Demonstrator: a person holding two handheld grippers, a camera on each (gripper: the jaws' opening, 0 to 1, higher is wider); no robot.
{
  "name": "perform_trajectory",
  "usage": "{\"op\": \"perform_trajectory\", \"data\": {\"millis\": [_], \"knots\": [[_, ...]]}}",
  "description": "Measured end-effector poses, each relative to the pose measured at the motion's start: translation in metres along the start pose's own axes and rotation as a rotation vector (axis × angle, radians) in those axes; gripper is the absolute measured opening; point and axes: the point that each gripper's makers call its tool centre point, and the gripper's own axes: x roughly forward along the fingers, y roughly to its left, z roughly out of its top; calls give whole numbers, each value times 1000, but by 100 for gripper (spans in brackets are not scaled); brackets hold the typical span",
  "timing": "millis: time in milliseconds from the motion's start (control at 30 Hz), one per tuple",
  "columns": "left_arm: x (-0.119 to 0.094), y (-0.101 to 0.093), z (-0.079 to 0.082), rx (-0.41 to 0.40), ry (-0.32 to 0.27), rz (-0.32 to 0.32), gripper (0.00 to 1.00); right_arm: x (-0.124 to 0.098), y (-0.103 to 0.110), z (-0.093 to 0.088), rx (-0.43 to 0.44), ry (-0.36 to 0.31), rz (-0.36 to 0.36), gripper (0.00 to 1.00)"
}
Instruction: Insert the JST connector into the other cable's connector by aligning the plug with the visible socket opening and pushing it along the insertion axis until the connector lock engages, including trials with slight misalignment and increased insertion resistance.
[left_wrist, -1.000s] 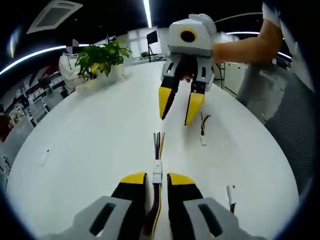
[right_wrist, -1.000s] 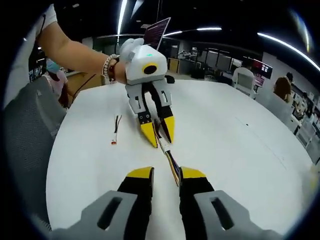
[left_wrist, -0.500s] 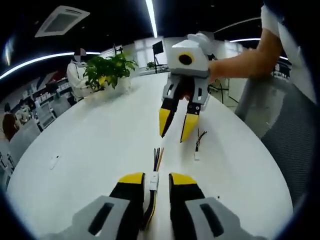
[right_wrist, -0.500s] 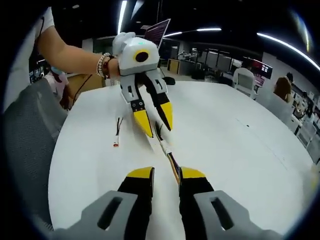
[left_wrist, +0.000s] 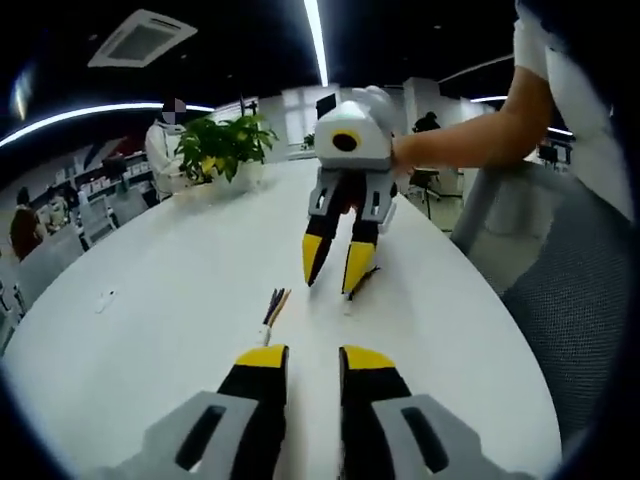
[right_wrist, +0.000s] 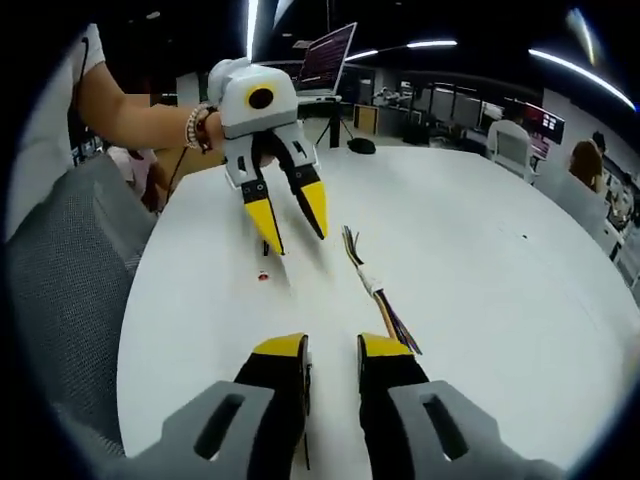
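A cable with coloured wires and a white JST connector (right_wrist: 372, 284) at its middle lies loose on the white table (right_wrist: 480, 260). In the left gripper view the same cable (left_wrist: 272, 304) rests just beyond my left jaw tip. My left gripper (left_wrist: 315, 360) is open with nothing between its jaws, and it hangs tips-down over the table in the right gripper view (right_wrist: 291, 216). My right gripper (right_wrist: 333, 350) is also open and empty, and it points down at the table in the left gripper view (left_wrist: 335, 268). A second short cable (left_wrist: 353, 288) lies under it; its red end (right_wrist: 263, 276) sits below the left gripper.
A potted plant (left_wrist: 222, 142) stands at the table's far edge. A grey mesh chair (left_wrist: 585, 300) is beside the table, also seen as a chair (right_wrist: 60, 290). An open laptop (right_wrist: 330, 60) sits at the far end. A small white scrap (left_wrist: 103, 298) lies on the left.
The joined cable, between my left gripper's jaws before, now lies free on the table. Both grippers have shifted sideways off it, toward the short loose cable.
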Motion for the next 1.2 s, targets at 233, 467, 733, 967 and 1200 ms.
{"op": "perform_trajectory", "data": {"millis": [233, 467, 733, 967, 1200], "knots": [[-4, -15, -11, -45, -15, 14, 15, 5, 10, -14, 5, 53, 50, 17], [-3, -23, -26, -57, 14, 11, 14, 6, 13, -20, -16, 91, 61, 15], [-4, -22, -33, -63, 29, 16, 14, 5, 15, -20, -35, 89, 65, 12], [-3, -25, -37, -56, 27, 7, 10, 5, 14, -21, -34, 79, 60, 8], [-2, -31, -36, -26, 24, -14, 3, 5, 15, -21, -50, 77, 64, 5]]}}
